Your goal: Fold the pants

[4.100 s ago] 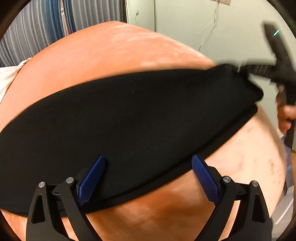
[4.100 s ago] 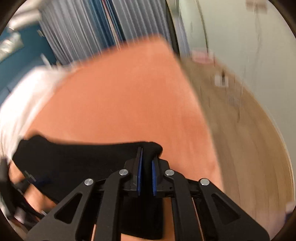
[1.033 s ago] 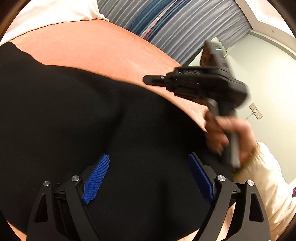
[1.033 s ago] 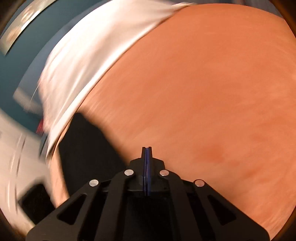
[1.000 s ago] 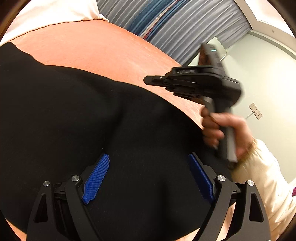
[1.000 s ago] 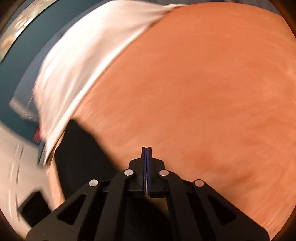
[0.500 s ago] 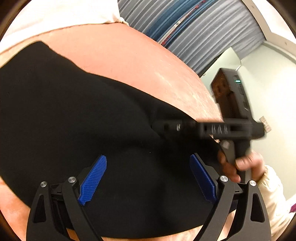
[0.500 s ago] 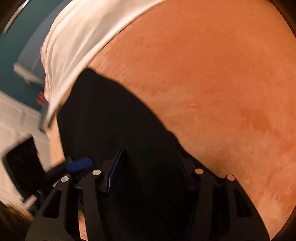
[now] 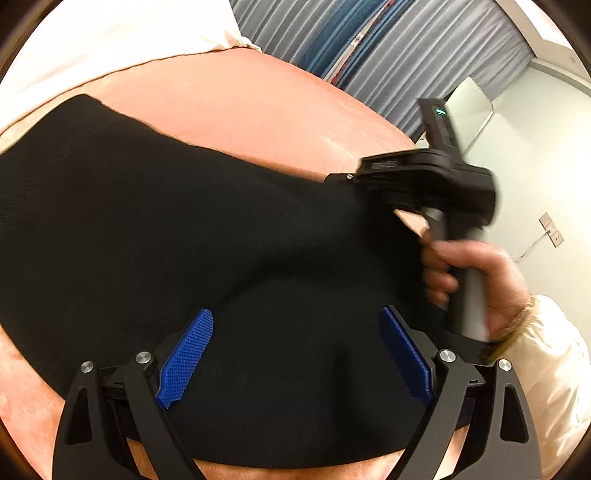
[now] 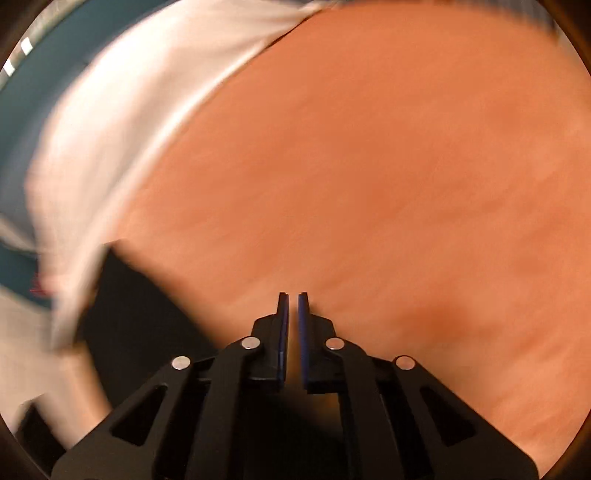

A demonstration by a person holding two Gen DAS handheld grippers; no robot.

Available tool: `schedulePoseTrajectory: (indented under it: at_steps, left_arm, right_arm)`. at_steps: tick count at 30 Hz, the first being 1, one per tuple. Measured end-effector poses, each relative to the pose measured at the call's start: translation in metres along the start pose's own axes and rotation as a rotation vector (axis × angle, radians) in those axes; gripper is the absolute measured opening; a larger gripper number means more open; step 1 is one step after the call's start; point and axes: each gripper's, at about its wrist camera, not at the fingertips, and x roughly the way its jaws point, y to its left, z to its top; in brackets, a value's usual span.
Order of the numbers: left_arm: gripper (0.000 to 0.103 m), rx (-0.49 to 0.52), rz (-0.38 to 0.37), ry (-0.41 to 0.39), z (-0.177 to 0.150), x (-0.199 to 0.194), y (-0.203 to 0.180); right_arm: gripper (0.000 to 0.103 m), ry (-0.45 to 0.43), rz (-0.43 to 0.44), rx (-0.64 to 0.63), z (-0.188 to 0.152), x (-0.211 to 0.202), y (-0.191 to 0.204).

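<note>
The left wrist view shows most of the scene: the black stretch-fabric pants spread in a broad band across an orange-brown velvety bedspread, with a white pillow at the far left and grey and blue striped curtains behind. It also catches what the other view cannot, the person's bare right hand wrapped round the grip of the black right gripper, whose nose reaches to the far right edge of the pants. A cream sleeve covers the wrist.

The right wrist view is motion-blurred and shows mostly bedspread, with only a dark corner of the pants at lower left, beside and behind the right gripper. Its blue pads stand a narrow slit apart, with bedspread colour showing between them and no cloth there.

The left gripper hangs over the near part of the pants, its blue ribbed pads spread wide, black fabric filling the space between them but not pinched. It points across the bed toward the curtains.
</note>
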Motion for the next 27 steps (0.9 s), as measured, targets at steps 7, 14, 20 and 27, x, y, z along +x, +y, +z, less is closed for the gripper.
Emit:
schedulePoseTrajectory:
  at_steps: [7, 14, 20, 27]
  left_arm:
    - [0.089, -0.177, 0.143, -0.324, 0.016, -0.061, 0.039]
    - [0.09, -0.449, 0.244, -0.476, 0.011, -0.096, 0.092]
    - [0.09, -0.421, 0.361, -0.439, 0.012, -0.096, 0.112]
    - [0.09, -0.496, 0.374, -0.346, 0.02, -0.07, 0.145]
  right_arm:
    - [0.094, -0.063, 0.099, -0.28, 0.002, -0.065, 0.099]
    - [0.096, 0.163, 0.135, -0.553, -0.005, 0.037, 0.231]
    - [0.011, 0.198, 0.07, -0.558, -0.009, 0.091, 0.255]
    - [0.008, 0.143, -0.128, -0.534, 0.024, 0.102, 0.252]
